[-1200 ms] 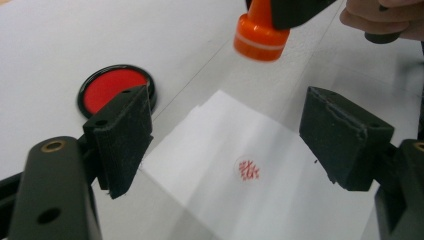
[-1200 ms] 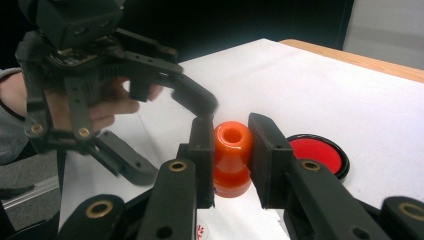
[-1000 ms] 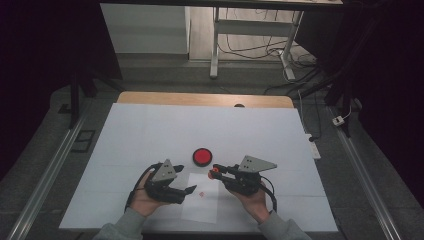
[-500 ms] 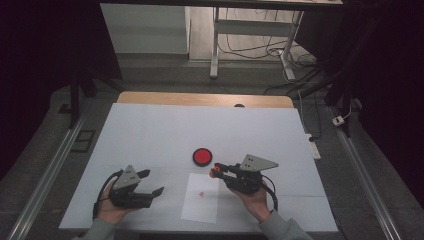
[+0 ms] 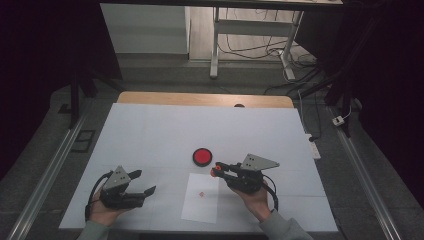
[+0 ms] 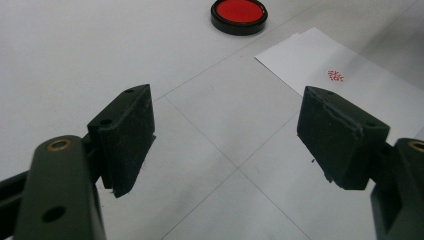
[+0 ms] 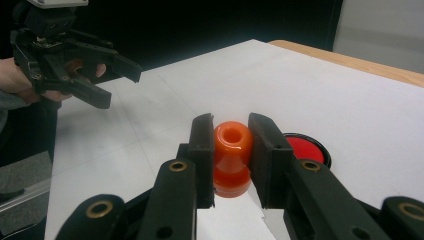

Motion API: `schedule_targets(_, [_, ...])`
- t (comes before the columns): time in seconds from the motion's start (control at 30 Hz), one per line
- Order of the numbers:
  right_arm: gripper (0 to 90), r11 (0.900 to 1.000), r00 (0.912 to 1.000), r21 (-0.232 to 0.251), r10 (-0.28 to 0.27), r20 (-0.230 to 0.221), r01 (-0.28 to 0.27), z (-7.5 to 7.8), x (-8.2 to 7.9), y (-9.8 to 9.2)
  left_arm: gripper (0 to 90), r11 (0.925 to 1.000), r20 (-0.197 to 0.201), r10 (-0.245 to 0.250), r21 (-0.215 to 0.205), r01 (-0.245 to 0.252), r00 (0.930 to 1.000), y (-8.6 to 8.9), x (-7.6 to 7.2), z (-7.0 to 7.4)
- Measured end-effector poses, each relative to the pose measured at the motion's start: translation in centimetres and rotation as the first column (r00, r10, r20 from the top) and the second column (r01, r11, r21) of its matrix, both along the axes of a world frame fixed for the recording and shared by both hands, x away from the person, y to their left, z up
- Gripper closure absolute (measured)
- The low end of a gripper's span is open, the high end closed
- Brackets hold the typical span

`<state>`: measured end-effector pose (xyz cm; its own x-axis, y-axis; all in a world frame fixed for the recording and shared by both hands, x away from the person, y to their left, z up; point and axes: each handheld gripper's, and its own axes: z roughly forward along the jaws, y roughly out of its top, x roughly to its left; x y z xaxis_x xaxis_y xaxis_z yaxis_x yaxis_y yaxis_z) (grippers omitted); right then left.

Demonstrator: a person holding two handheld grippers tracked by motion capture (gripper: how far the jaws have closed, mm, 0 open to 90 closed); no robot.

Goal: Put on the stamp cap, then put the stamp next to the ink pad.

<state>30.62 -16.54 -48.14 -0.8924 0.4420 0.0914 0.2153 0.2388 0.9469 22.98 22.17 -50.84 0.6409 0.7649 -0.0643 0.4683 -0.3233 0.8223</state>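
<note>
My right gripper (image 5: 216,170) is shut on a small orange stamp (image 7: 231,155), held just above the top edge of a white paper sheet (image 5: 200,205). The sheet carries a small red stamped mark (image 5: 201,194). A round red ink pad (image 5: 202,156) in a black case lies just behind the stamp, and it shows beyond the right jaw as the ink pad (image 7: 306,147). My left gripper (image 5: 145,181) rests open near the table's front left, with nothing between its jaws. Its own view looks past the left gripper (image 6: 225,135) toward the ink pad (image 6: 238,12) and the paper (image 6: 350,95).
The white table top (image 5: 150,130) has a wooden strip (image 5: 200,99) along its far edge. Metal rails run down both sides of the table. Cables and a stand's legs lie on the floor beyond.
My left gripper has moved left, away from the paper, to the table's front left. The right gripper and the stamp have stayed still.
</note>
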Motion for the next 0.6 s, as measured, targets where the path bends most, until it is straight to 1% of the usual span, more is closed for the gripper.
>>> schedule_targets(0.17, [72.6,1.000,1.0000,-0.006,0.000,0.000,0.000,0.0,0.1,0.0,23.4,1.0000,0.001,0.004,-0.002,-0.004,1.0000,0.0,0.1,0.0])
schedule_targets(0.3, [72.6,1.000,0.9999,-0.011,-0.010,-0.004,0.010,-0.1,0.5,0.0,23.5,1.0000,-0.005,0.001,0.000,-0.001,1.0000,-0.1,0.2,-0.2])
schedule_targets(0.37, [72.6,1.000,0.9998,-0.019,-0.017,-0.004,0.017,-0.2,0.7,0.1,23.6,1.0000,-0.006,0.002,-0.006,-0.002,1.0000,-0.1,0.3,-0.2])
schedule_targets(0.5, [72.6,0.999,0.9991,-0.034,-0.039,-0.014,0.039,-0.5,1.5,0.1,23.7,0.9999,-0.009,0.002,-0.015,-0.002,1.0000,0.0,0.4,-0.2])
schedule_targets(0.6, [72.6,0.998,0.9979,-0.038,-0.060,-0.026,0.059,-0.8,2.5,0.0,23.8,0.9999,-0.013,0.003,-0.016,-0.003,0.9999,0.0,0.5,-0.3])
